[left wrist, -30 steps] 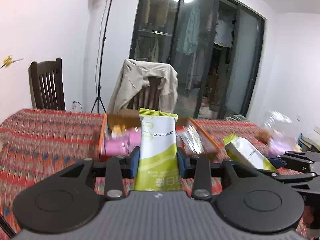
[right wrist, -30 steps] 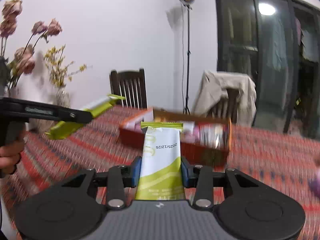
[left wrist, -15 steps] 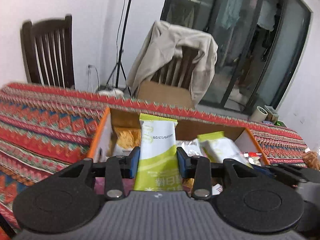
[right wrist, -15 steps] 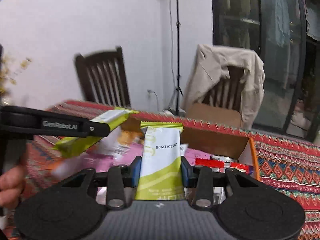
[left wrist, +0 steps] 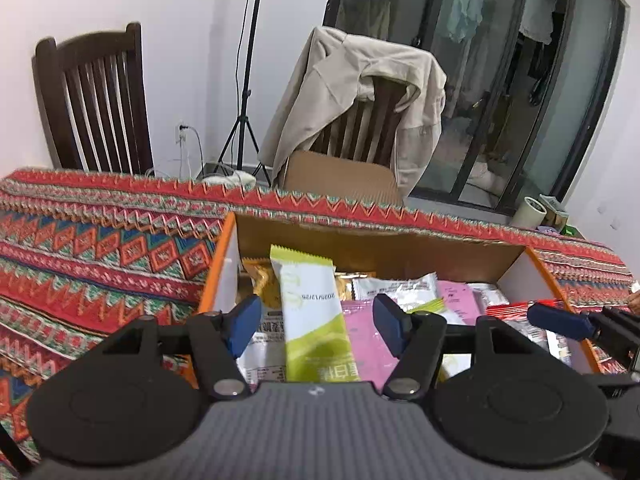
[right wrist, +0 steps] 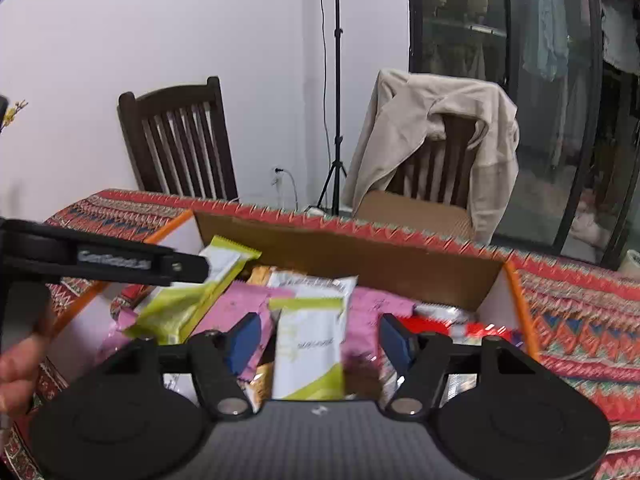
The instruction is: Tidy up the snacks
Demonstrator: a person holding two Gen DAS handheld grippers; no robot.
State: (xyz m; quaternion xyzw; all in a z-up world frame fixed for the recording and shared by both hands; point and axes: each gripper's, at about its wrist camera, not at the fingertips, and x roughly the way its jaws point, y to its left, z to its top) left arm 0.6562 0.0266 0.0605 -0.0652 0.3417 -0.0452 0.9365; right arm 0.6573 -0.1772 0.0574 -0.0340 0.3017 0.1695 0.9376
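**A:** Start at the left. What are your fingers doing?

**B:** My left gripper (left wrist: 316, 316) has just been opening; its blue pads stand clear of the green-and-white snack bar (left wrist: 314, 320) on both sides. The bar lies between them, long axis running away from me toward the far wall of the cardboard box (left wrist: 384, 246), its far end leaning slightly left. It's over the left part of the box, near the orange-edged left wall.

**A:** Resting on anything?

**B:** On the packets below, I judge (pink, white and gold wrappers; I can't tell exactly which it touches).

**A:** And the right?

**B:** My right gripper (right wrist: 320, 338) has been spreading too, with a gap on each side of the second bar (right wrist: 310, 346). That bar looks blurred, so I take it to be dropping. Same lie: long axis pointing away from me, over the pink packets (right wrist: 240, 304) mid-box.

**A:** What's in the way?

**B:** Both bars sit straight ahead between each pair of fingers, so pulling straight back toward me seems the clean exit. The left gripper's finger reaches across the left of my right-hand view, close to the first bar; the two tools are near each other over one box. Red packets (right wrist: 466, 326) lie at the right end.
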